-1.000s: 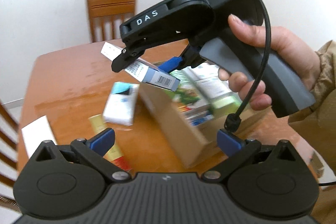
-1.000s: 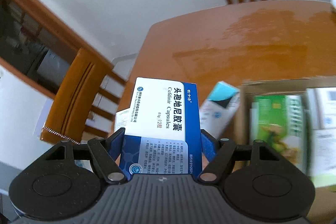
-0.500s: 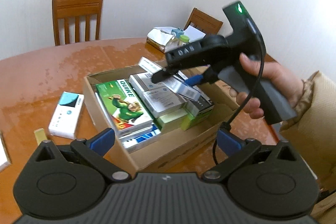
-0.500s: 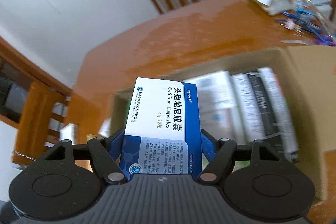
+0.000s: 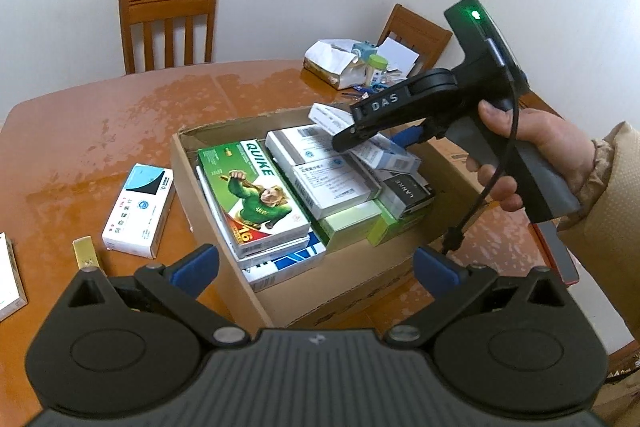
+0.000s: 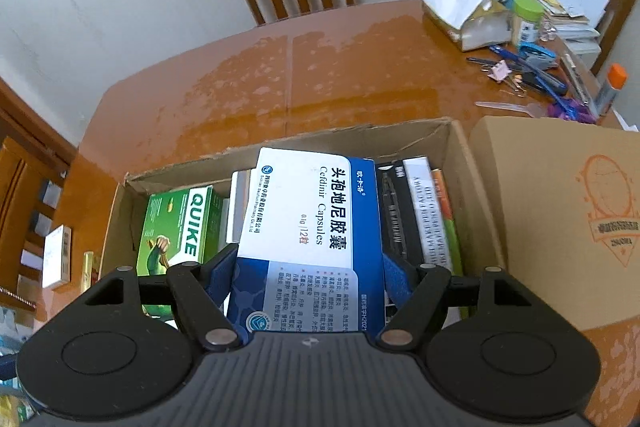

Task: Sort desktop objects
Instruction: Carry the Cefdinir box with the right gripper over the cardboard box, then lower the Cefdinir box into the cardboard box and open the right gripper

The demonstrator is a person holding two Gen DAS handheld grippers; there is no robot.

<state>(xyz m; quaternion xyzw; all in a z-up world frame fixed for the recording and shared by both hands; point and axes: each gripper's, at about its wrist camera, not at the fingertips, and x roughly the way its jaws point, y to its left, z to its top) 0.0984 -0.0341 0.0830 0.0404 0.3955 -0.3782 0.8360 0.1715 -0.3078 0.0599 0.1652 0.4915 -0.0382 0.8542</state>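
Note:
My right gripper (image 6: 308,267) is shut on a blue-and-white Cefdinir capsule box (image 6: 312,223), held just above the open cardboard carton (image 6: 472,187). The left wrist view shows that gripper (image 5: 374,143), in a person's hand, hovering over the carton's far right part with the capsule box (image 5: 384,157) tilted downward. The carton (image 5: 280,299) holds several medicine boxes, among them a green QUIKE box (image 5: 256,195). My left gripper (image 5: 316,265) is open and empty near the carton's front wall. A white box with a teal corner (image 5: 138,211) lies on the table to the carton's left.
A small gold stick (image 5: 86,253) and a white box (image 5: 8,283) lie at the table's left. Pens, clips, a jar and papers (image 6: 528,39) crowd the far right corner. The carton's lid flap (image 6: 560,219) rises on the right. Two wooden chairs (image 5: 168,23) stand behind.
The right gripper has carried the capsule box from left of the carton to above its contents and tipped downward. The left view swung right, bringing the whole carton into sight.

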